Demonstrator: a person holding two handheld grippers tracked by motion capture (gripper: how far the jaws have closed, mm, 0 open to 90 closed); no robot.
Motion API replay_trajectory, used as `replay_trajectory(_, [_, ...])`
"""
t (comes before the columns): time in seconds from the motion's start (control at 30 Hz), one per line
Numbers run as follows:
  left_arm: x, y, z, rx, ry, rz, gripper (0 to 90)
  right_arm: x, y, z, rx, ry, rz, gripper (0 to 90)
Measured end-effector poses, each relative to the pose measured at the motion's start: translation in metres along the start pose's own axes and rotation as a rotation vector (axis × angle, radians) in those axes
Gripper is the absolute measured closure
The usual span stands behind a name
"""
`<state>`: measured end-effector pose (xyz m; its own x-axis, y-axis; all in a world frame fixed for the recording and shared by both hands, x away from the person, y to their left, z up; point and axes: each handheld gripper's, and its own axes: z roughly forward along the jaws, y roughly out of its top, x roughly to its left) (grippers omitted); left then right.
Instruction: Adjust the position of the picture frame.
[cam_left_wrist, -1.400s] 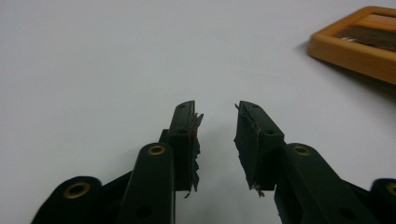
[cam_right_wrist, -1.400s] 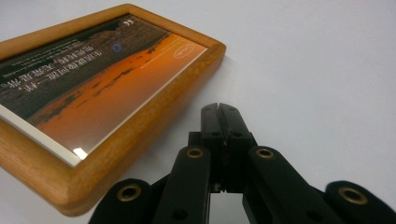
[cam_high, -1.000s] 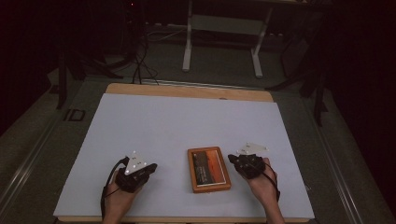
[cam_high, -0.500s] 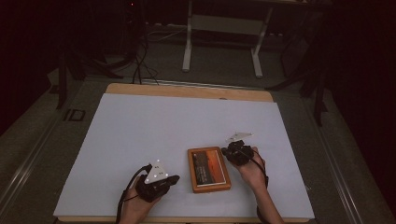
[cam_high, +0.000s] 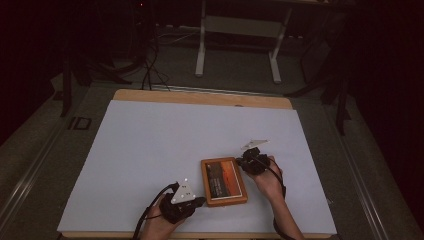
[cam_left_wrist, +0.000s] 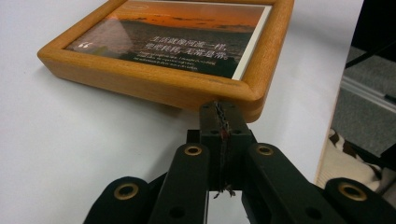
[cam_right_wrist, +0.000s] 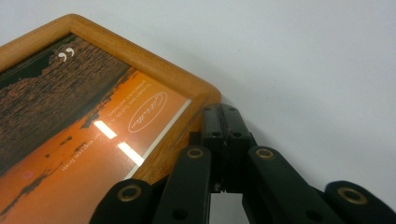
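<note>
A wooden picture frame (cam_high: 223, 181) with an orange sunset print lies flat on the white table top (cam_high: 165, 145). My left gripper (cam_high: 200, 201) sits at the frame's near left corner. Its jaws are shut, tips touching the frame's wooden edge (cam_left_wrist: 187, 88), with nothing between them (cam_left_wrist: 219, 112). My right gripper (cam_high: 241, 162) is at the frame's far right corner. It is shut too, tips (cam_right_wrist: 223, 116) pressed against the rounded corner of the frame (cam_right_wrist: 93, 121).
The white sheet covers a wooden table whose far edge (cam_high: 200, 97) shows bare wood. A white stand (cam_high: 237, 35) and cables (cam_high: 147, 55) sit on the dark floor behind. In the left gripper view the table's edge (cam_left_wrist: 334, 121) lies just right of the frame.
Both hands have moved inward toward the frame. The left gripper came from the left to the near left corner; the right gripper shifted left to the far right corner.
</note>
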<state>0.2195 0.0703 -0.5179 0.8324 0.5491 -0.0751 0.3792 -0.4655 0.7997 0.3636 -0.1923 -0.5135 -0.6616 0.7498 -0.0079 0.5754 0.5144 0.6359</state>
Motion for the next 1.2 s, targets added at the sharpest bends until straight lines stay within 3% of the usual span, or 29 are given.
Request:
replay_trajectory(0.33, [-0.003,0.000,0.000,-0.001,0.002,0.005,89.5,0.000,0.001,0.000,0.018,0.021,0.008,90.0])
replay_trajectory(0.57, [-0.010,0.001,0.001,-0.003,-0.018,0.024,89.5,0.005,0.007,0.003,0.028,0.034,-0.003,90.0])
replay_trajectory(1.03, [-0.027,0.012,0.011,-0.038,-0.102,0.076,89.5,0.027,0.033,0.023,0.091,0.083,-0.082,90.0])
replay_trajectory(1.2, [-0.039,0.014,0.021,-0.013,-0.117,0.115,89.5,0.041,0.042,0.032,0.107,0.105,-0.134,90.0])
